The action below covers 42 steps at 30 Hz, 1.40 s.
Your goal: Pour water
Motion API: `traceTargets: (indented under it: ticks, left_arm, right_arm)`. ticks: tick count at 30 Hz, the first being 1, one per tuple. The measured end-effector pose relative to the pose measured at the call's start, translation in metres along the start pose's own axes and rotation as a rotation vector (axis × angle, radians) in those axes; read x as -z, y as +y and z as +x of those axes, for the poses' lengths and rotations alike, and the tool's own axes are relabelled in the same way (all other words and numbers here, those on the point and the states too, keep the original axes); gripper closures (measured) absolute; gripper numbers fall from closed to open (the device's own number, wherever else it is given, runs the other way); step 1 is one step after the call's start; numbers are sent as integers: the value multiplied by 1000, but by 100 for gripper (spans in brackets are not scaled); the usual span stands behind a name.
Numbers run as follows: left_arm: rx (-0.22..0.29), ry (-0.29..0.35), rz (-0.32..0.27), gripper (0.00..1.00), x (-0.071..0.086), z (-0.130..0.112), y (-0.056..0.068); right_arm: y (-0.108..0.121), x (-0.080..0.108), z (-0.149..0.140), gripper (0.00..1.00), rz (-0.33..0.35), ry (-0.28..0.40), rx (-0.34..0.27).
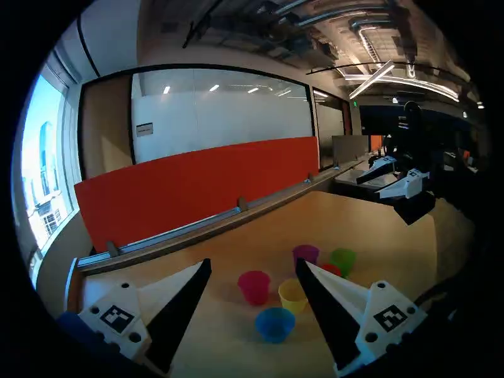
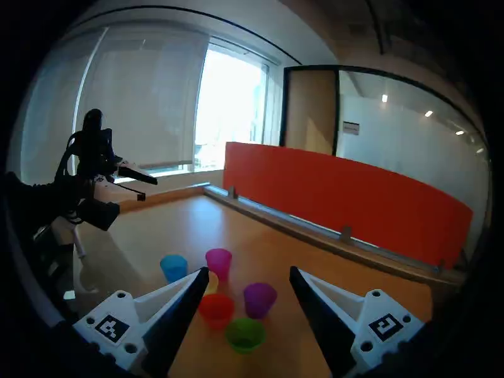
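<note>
The left gripper (image 1: 252, 262) and right gripper (image 2: 249, 269), fingers apart, face six coloured cups (image 1: 274, 324) on the surface (image 1: 378, 233).

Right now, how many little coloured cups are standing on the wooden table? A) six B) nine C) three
A: six stand clustered on the table: blue cup, pink cup, yellow cup, red cup, purple cup, green cup.
</note>
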<state>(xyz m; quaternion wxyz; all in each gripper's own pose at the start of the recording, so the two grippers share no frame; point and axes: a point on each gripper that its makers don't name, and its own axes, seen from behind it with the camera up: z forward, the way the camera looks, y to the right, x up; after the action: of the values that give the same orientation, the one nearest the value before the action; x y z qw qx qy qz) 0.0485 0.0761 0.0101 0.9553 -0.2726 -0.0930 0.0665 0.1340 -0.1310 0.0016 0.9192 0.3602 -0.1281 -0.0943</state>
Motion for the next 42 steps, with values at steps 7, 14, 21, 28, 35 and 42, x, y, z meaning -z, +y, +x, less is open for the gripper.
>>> traceTargets:
  ticks: [7, 14, 21, 28, 35, 42]
  left_arm:
    - [21, -55, -35, 0, -14, -21, 7]
    - [24, -115, -61, 0, -29, -45, 12]
    - [32, -165, -83, 0, -41, -70, 15]
    - [49, -215, -94, 0, -48, -97, 18]
    - [66, -254, -103, 0, -54, -120, 21]
    - [63, -289, -113, 0, -56, -138, 24]
  right_arm:
    - [0, -7, -18, 0, 17, -42, 17]
    - [0, -14, -42, 0, 35, -88, 9]
    - [5, -22, -70, 1, 42, -132, -3]
    - [5, -32, -102, 1, 58, -185, 1]
    - [2, -42, -130, 1, 71, -228, -6]
    - [-2, -46, -154, 1, 79, -267, -6]
